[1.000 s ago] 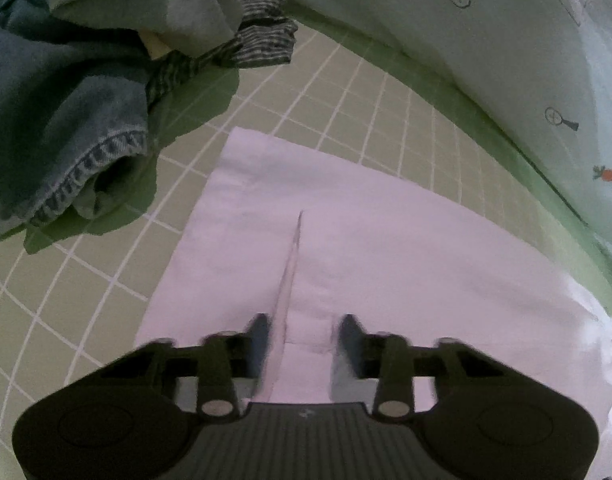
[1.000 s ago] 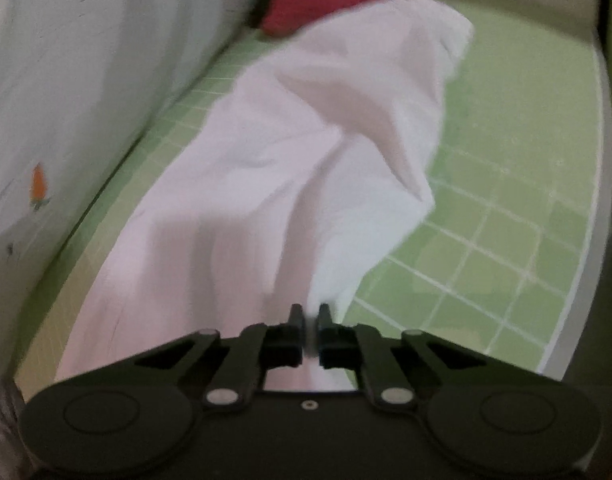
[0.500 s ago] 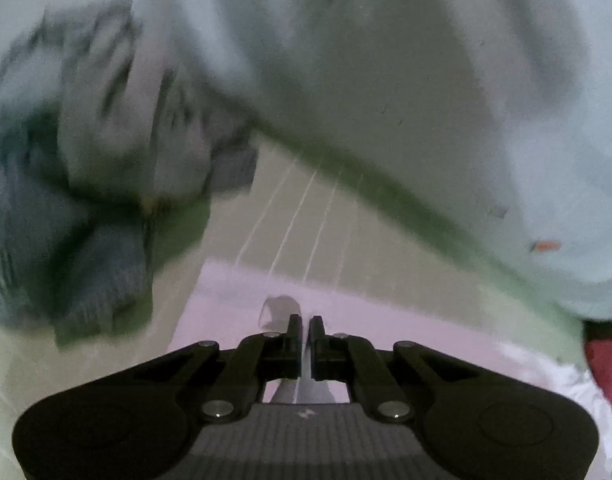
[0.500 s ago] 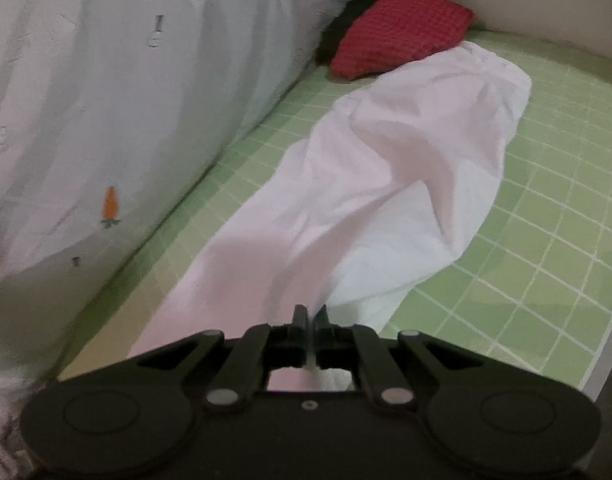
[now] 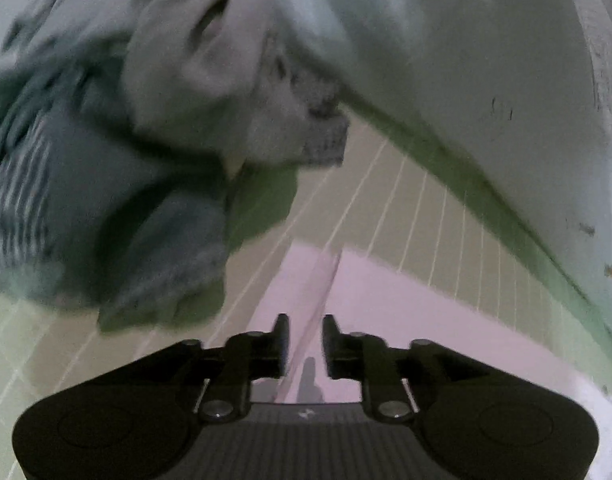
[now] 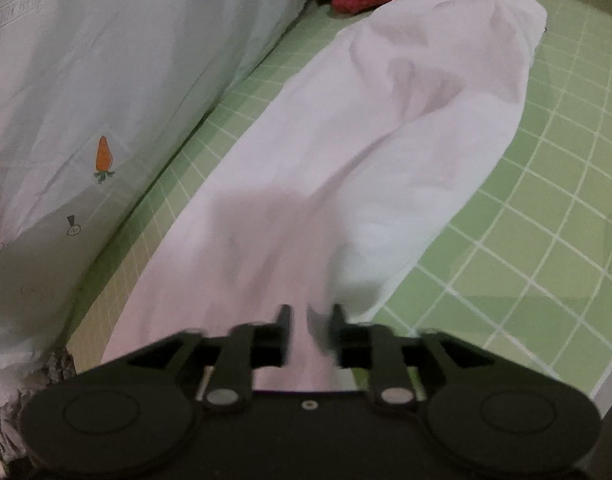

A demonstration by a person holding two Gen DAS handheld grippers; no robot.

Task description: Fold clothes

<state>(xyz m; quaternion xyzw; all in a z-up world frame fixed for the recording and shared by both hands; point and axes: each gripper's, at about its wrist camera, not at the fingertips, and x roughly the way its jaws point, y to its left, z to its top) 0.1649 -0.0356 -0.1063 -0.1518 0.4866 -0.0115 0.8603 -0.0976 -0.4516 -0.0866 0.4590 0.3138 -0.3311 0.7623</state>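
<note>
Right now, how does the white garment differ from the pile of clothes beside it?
The white garment lies stretched out long and mostly flat; the pile of clothes is bunched in a heap. The garment is one plain white piece; the pile mixes grey, denim blue and stripes. Both rest on the green grid mat.

Clothes pile (image 5: pixel 117 168) left, printed bedding (image 6: pixel 105 80) behind, open green mat (image 6: pixel 546 220) right.

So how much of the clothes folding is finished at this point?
Early days, it seems. The white garment lies stretched along the green grid mat, apparently folded lengthwise, though it looks rumpled. Both the left gripper and right gripper are open over one end of it, gripping nothing. Left to do: the crosswise folds, plus the heap of clothes beside it.
</note>
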